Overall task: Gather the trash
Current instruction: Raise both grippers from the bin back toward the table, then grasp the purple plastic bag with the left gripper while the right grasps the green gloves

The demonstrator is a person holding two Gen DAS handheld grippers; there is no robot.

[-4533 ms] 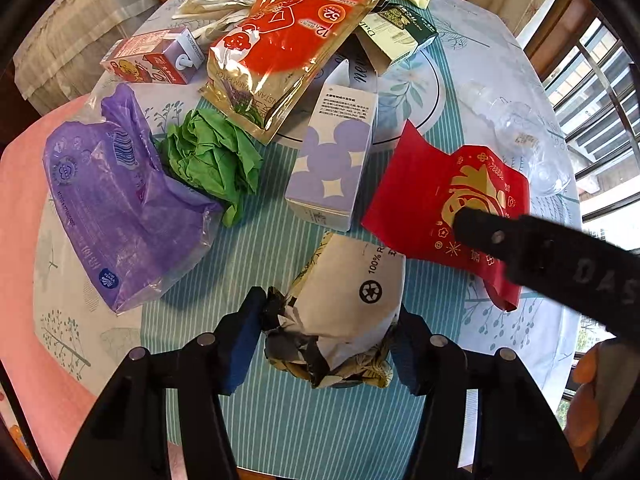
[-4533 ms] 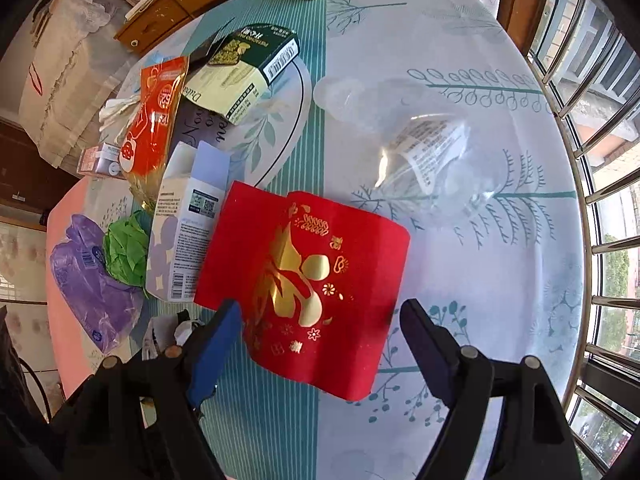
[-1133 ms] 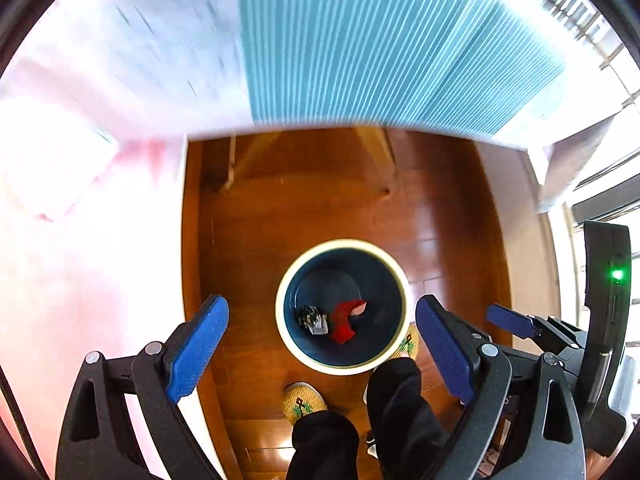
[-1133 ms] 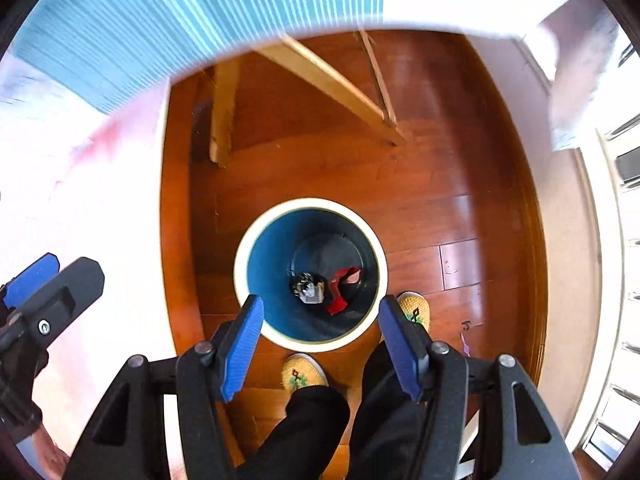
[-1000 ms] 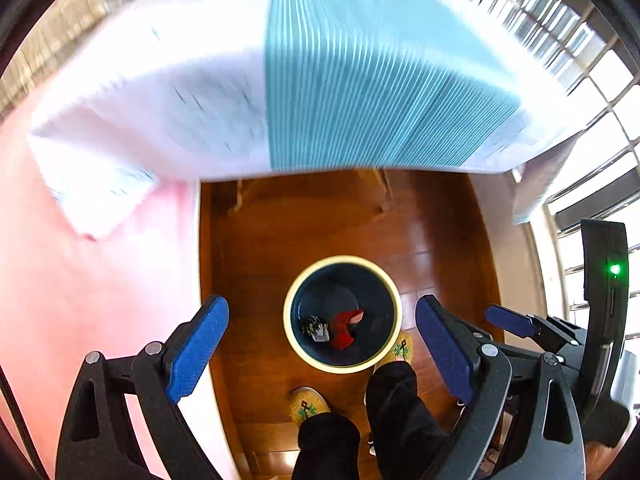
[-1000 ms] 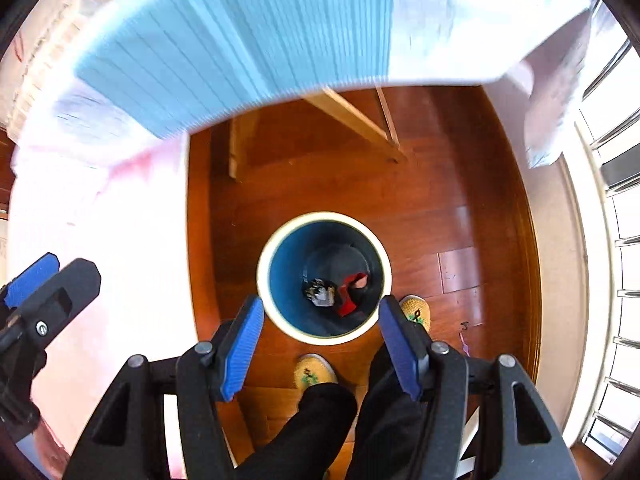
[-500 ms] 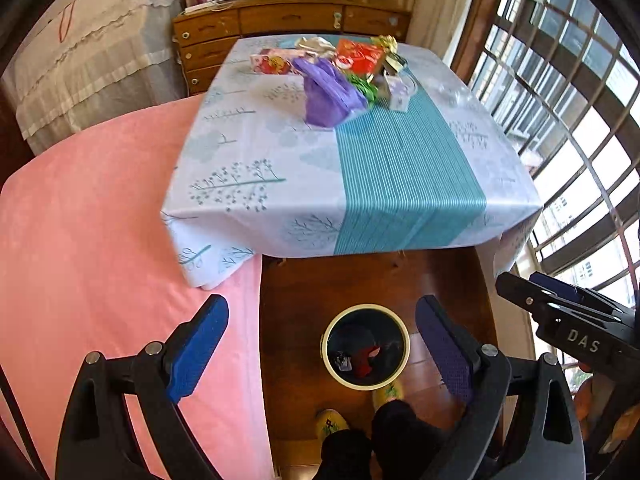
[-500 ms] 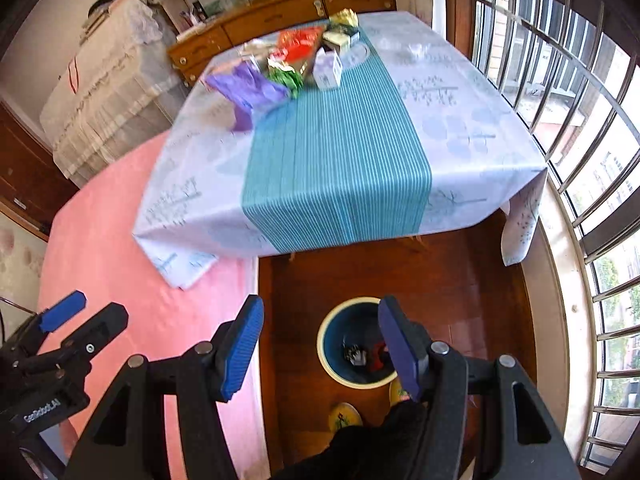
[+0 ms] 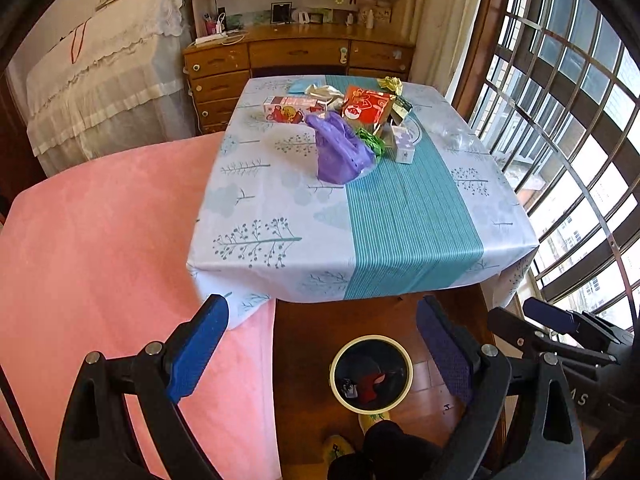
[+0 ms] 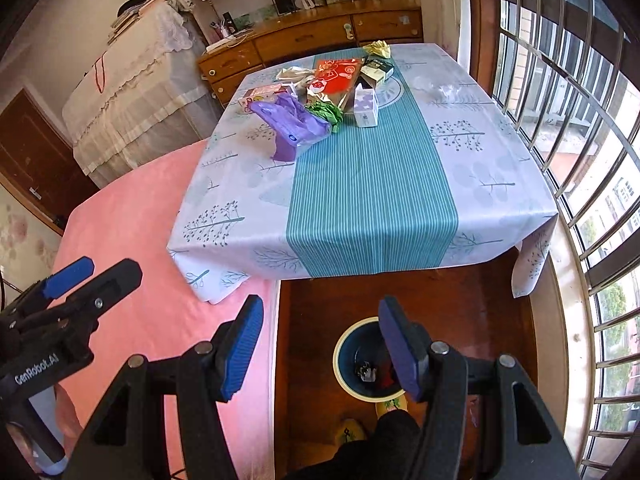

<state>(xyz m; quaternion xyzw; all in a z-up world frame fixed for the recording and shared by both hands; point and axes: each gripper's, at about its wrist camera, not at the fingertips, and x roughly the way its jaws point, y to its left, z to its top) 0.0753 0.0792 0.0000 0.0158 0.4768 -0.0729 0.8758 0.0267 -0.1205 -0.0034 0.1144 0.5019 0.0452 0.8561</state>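
Blue pads frame my view: left gripper point(image 9: 322, 344) wide apart and empty, right gripper point(image 10: 322, 348) partly spread, empty too. Below them on the wood floor I see the bin point(image 9: 371, 374), holding a red wrapper point(image 9: 370, 380) and a crumpled scrap point(image 10: 366, 371). Farther off, remaining trash point(image 9: 348, 128) clusters on the table point(image 9: 400, 220).

Clothed table point(image 9: 256, 216) with trash pile point(image 9: 352, 128); floor point(image 9: 304, 344) bearing bin point(image 9: 403, 354).
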